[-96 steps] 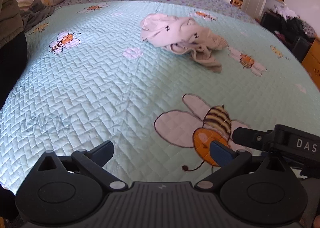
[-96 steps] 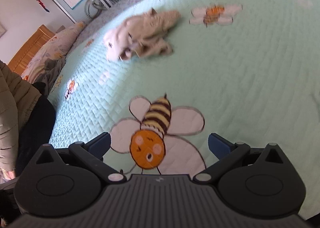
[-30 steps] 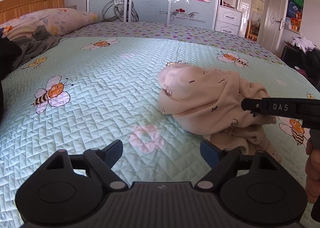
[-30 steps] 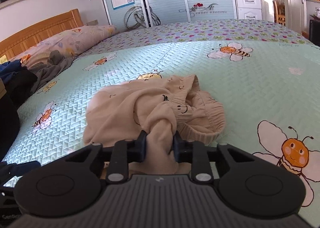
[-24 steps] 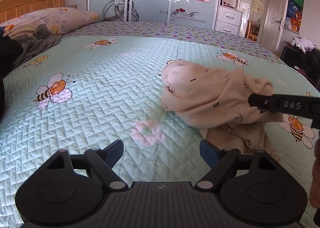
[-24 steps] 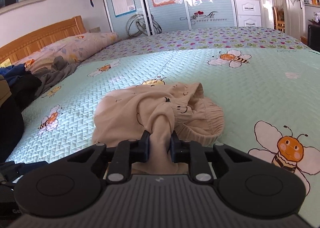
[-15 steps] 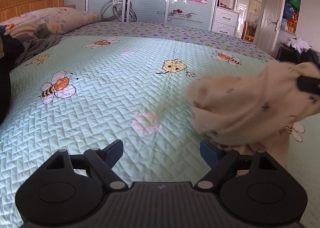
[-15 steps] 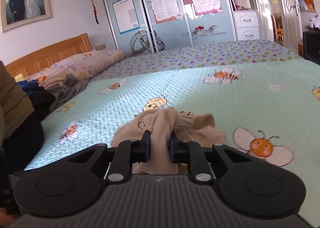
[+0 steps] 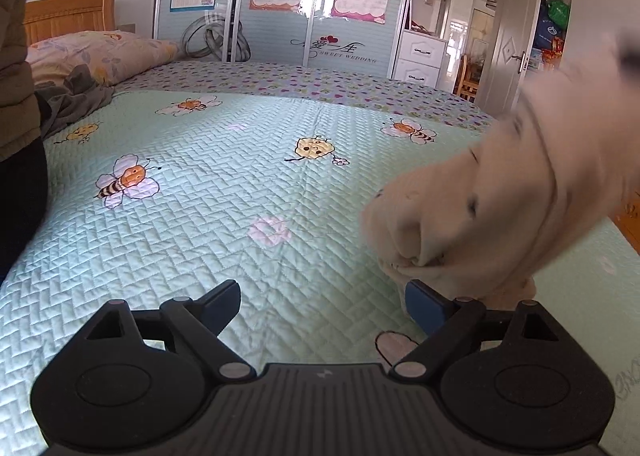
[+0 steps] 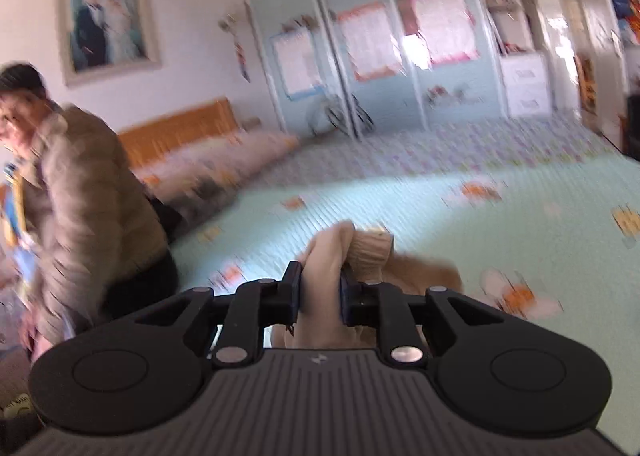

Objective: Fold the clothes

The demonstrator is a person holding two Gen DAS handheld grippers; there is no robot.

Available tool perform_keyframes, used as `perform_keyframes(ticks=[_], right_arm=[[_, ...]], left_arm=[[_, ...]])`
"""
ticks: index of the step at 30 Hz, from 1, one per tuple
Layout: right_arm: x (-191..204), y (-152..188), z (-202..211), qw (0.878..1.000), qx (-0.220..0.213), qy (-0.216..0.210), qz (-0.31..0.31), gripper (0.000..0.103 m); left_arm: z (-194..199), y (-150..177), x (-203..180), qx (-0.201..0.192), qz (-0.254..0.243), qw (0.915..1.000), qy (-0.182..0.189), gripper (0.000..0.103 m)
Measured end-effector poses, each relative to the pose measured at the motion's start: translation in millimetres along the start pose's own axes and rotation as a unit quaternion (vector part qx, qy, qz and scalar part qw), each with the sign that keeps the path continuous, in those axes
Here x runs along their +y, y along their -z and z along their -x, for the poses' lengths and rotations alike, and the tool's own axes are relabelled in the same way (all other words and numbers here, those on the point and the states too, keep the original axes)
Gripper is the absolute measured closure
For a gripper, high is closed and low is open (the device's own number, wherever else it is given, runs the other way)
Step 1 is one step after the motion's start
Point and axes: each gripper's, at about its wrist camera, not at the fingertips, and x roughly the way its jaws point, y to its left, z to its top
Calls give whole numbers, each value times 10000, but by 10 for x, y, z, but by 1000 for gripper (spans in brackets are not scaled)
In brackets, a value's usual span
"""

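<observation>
Above the bed point(image 9: 224, 208), the garment point(image 9: 500, 216) hangs bunched and blurred, lifted clear of the quilt at the right of the left view. The right gripper point(image 10: 320, 292) has its jaws clamped on a fold of the beige cloth, and they have just been closing tighter on it. The left gripper point(image 9: 320, 304) has its jaws wide, just opening further, with nothing between them; the cloth hangs just beside its right finger. The step looks like picking up and shaking out before folding. Next, the left jaws need a free edge so the garment can be spread flat.
</observation>
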Motion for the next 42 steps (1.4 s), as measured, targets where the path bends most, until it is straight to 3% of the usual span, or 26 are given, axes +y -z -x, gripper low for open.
perform_keyframes(ticks=[1, 4, 6, 8, 9, 12, 16, 20, 24, 27, 29, 30, 31, 33, 38, 42], right_arm=[[119, -206, -2, 9995, -197, -218, 64, 93], [520, -683, -42, 9956, -366, -762, 404, 92], [659, -732, -137, 9957, -256, -667, 589, 91], [654, -530, -194, 9973, -3, -279, 682, 81], [613, -394, -226, 9974, 152, -112, 690, 70], [288, 138, -264, 9961, 734, 385, 318, 68], [-117, 858, -389, 9817, 1534, 1094, -282, 68], [-298, 1164, -631, 9709, 1885, 1153, -929, 56], [-270, 1211, -800, 9718, 1723, 1029, -1236, 30], [-208, 1234, -1000, 9723, 1769, 1082, -1080, 27], [-181, 1270, -1137, 9712, 1848, 1231, -860, 28], [-188, 1308, -1192, 9697, 1939, 1270, -768, 35], [-197, 1349, -1245, 9680, 2035, 1305, -678, 57], [-193, 1400, -1252, 9681, 2070, 1267, -627, 81], [-116, 1233, -1043, 9776, 1744, 1067, -490, 86], [-51, 758, -778, 9860, 1323, 957, -351, 86]], left_arm=[[80, 3, 22, -15, 44, 10000, -4, 13], [321, 4, 122, -151, 115, 9997, -131, 11], [438, 24, 199, -205, 181, 9994, -211, 9], [529, 64, 278, -219, 232, 9992, -254, 9], [560, 89, 315, -210, 241, 9991, -279, 9], [580, 149, 402, -114, 234, 9991, -334, 9], [544, 167, 428, -54, 275, 9990, -345, 9], [499, 199, 371, -10, 243, 9993, -292, 8], [451, 244, 373, 94, 248, 9992, -312, 7], [424, 255, 420, 143, 316, 9987, -362, 7], [402, 255, 456, 174, 383, 9985, -354, 7], [396, 259, 470, 184, 409, 9984, -348, 6], [393, 264, 479, 191, 422, 9983, -340, 6], [381, 275, 502, 204, 437, 9983, -326, 6], [341, 299, 584, 254, 581, 9974, -344, 6], [369, 304, 649, 226, 644, 9971, -331, 5]])
